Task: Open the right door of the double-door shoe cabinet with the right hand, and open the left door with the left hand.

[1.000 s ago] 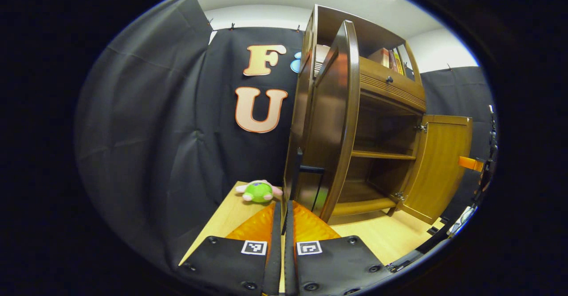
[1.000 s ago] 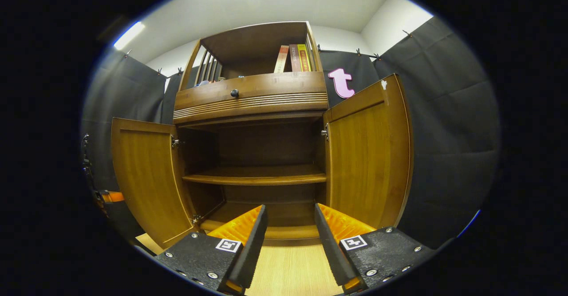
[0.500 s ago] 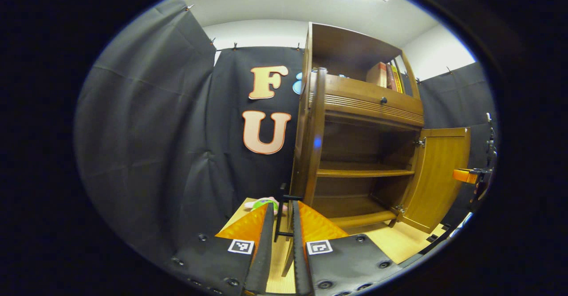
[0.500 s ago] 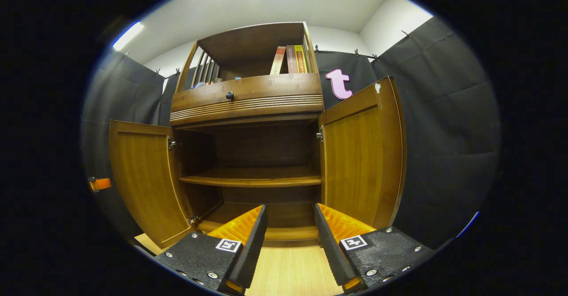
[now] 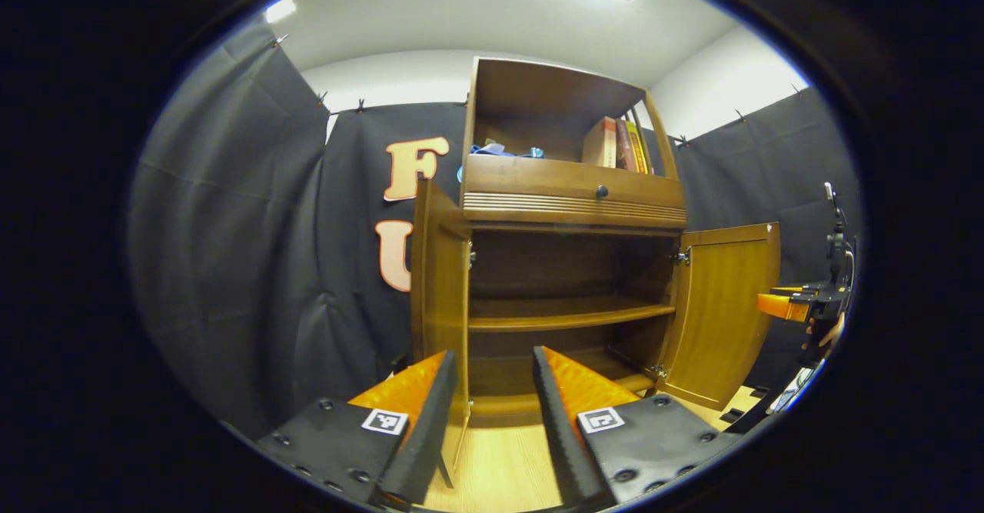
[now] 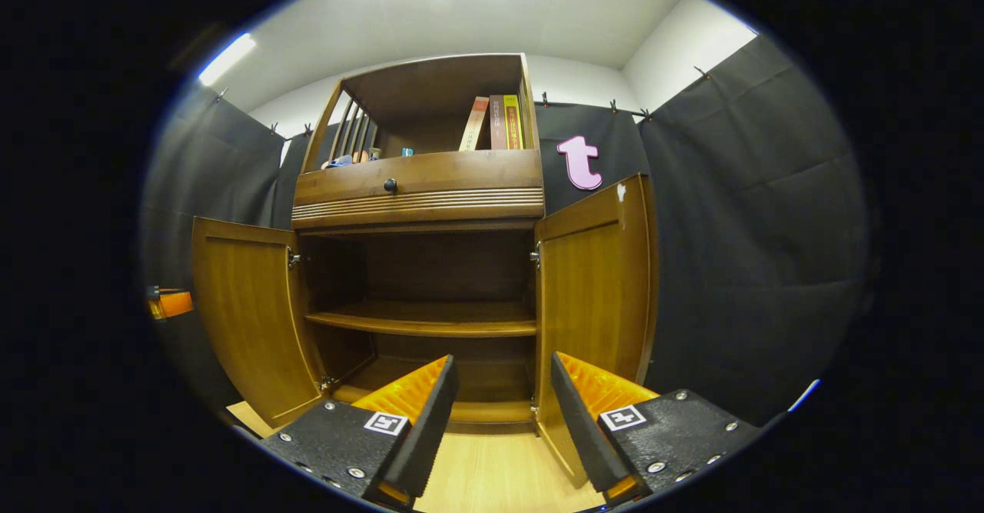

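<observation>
So both doors of the dark brown wooden double-door shoe cabinet are swung wide. It stands on the light wood worktop, back against the black cloth wall. In the right gripper view, the right door hangs out toward the worktop's front edge with its honey-coloured inner panel showing, and the left door is folded out the same way on the other side. Between them you can see the bare middle shelf and the dark floor of the cabinet below it. Up top there's a drawer front with a small black round knob, and a few upright books in the open top compartment.

Right tool: fingers spread apart, nothing between them, just short of the cabinet's bottom edge. Left tool: also spread, empty, with the left door just beside its left finger and not gripped. In the left gripper view the right door sits open too.
</observation>
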`<state>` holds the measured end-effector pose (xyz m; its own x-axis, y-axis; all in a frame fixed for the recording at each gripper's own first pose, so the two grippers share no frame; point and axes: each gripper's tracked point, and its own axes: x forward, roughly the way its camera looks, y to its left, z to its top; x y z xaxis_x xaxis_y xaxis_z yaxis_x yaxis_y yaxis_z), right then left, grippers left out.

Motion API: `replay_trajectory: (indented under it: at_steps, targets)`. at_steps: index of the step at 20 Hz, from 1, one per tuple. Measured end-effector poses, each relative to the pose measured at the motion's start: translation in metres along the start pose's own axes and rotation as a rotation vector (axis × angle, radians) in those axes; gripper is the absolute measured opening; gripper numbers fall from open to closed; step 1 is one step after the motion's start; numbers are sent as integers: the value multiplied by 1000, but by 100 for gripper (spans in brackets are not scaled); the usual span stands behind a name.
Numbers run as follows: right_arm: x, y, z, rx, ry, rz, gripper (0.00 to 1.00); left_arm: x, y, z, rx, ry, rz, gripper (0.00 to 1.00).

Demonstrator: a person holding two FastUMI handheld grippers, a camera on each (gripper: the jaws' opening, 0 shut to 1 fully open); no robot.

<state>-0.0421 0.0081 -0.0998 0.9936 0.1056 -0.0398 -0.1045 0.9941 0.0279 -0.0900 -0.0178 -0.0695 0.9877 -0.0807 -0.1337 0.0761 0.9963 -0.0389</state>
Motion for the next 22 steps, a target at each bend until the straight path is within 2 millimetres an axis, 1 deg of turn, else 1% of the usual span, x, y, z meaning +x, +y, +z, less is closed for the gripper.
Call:
replay_trajectory:
  at_steps: [2,3,4,5,7,11,14,17,22]
  targets:
    - [-3,-6,6,-10,-9,-1,82,2,-18,11,16,-24,-17,84]
    - [-4,-9,9,-8,-10,-1,96,3,-26,15,12,-30,-27,88]
    - [-6,-13,11,-6,-14,-4,100,4,-33,15,5,-32,-38,93]
    - [-8,-17,13,-6,-18,-9,92,5,-40,17,3,-34,-48,97]
    - [-11,-27,15,-7,-27,-21,92,8,-52,22,20,-42,-64,97]
    - [-14,-46,16,5,-31,-44,92,16,-74,21,23,-37,-104,97]
    - [-13,-57,13,13,-27,-58,92,22,-82,20,22,-29,-114,97]
    - [-11,-63,11,16,-21,-68,92,26,-82,19,14,-21,-110,97]
    - [-9,-67,9,19,-16,-73,92,32,-83,18,14,-16,-102,97]
